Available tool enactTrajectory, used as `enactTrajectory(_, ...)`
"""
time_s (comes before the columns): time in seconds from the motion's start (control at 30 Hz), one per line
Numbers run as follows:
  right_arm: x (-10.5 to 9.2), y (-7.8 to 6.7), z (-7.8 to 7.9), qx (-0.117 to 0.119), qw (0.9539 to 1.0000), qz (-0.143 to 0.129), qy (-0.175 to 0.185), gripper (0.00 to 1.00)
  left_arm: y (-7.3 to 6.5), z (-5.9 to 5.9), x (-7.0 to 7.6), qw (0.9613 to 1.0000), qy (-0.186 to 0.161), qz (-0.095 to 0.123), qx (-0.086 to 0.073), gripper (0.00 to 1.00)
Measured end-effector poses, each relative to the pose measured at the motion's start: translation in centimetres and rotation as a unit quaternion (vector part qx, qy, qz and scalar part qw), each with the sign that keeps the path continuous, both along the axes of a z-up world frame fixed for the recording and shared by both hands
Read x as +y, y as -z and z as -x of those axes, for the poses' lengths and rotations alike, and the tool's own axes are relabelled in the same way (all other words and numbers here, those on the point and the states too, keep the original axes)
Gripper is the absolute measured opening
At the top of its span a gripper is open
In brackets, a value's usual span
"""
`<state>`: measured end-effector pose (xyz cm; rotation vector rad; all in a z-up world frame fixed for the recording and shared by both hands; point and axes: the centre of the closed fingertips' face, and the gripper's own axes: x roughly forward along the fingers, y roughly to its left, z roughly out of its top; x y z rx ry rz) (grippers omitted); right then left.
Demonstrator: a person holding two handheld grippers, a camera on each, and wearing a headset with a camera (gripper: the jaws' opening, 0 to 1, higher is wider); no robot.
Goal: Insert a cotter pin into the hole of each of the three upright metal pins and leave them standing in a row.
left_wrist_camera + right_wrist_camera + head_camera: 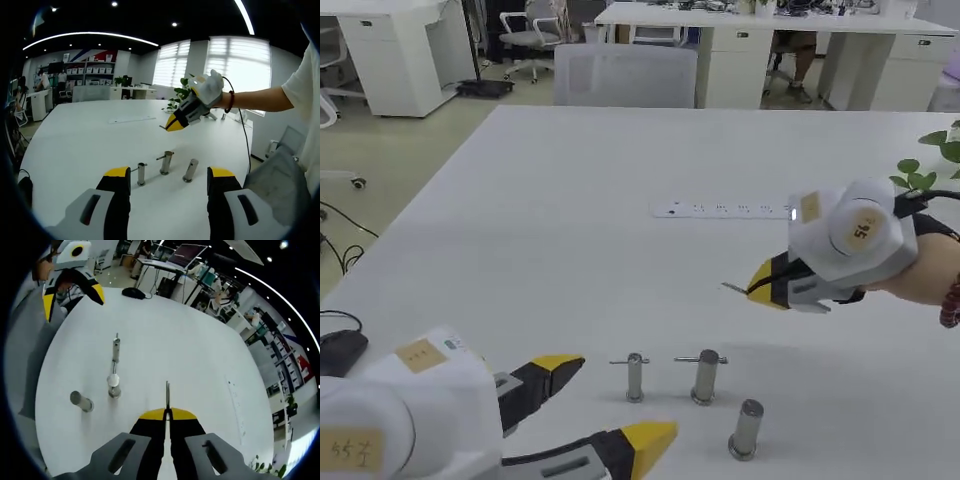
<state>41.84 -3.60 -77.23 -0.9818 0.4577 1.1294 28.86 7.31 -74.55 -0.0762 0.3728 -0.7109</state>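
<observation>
1. Head view: At mid-right of the frame, the right gripper (767, 287) pinches a cotter (735, 289) above the white table (570, 230). Three pins stand at bottom centre. The left pin (635, 377) and middle pin (705, 376) already carry cotters through their heads. The bare pin (747, 428) stands at lower right, out of line with them. The left gripper (605, 400), jaws spread, sits at lower left, near the pins but touching none.

2. Left gripper view: Its yellow tips rise wide apart at the bottom, with the three pins beyond the gap. The right gripper hangs at upper centre, its cotter aimed down and left. Closing these jaws on the bare pin's shaft would likely keep the push from toppling it.

3. Right gripper view: The jaws are pressed together at bottom centre and the cotter juts straight out from the tips. The bare pin lies at lower left, off the cotter's line. The third insertion appears to be the step in hand. It calls for swinging the cotter level with the hole near the pin's top. The hole's direction cannot be told here. The pin then needs nudging into the row.
</observation>
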Motion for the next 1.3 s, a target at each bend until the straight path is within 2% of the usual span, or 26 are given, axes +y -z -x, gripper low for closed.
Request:
enactTrajectory(0.2, 1.4, -1.0, 1.9, -0.011, 0.9995, -0.012, -0.025, 0.03, -0.6, -0.3, -0.3, 0.9999, 0.000, 0.013, 0.001, 0.56)
enactTrajectory(0.5, 3.4, -1.7, 5.6, -0.027, 0.9967, -0.024, -0.073, 0.03, -1.2, -0.6, -0.8, 0.9986, -0.003, 0.050, 0.018, 0.48)
enactTrajectory(1.0, 5.4, -1.5, 9.8, -0.035, 0.9914, -0.022, -0.124, 0.03, -0.9, -1.1, -1.7, 0.9935, -0.012, 0.099, 0.055, 0.30)
enactTrajectory(1.3, 6.4, -1.4, 11.7, -0.033, 0.9886, -0.030, -0.143, 0.03, -0.8, -0.7, -2.6, 0.9903, -0.004, 0.119, 0.071, 0.21)
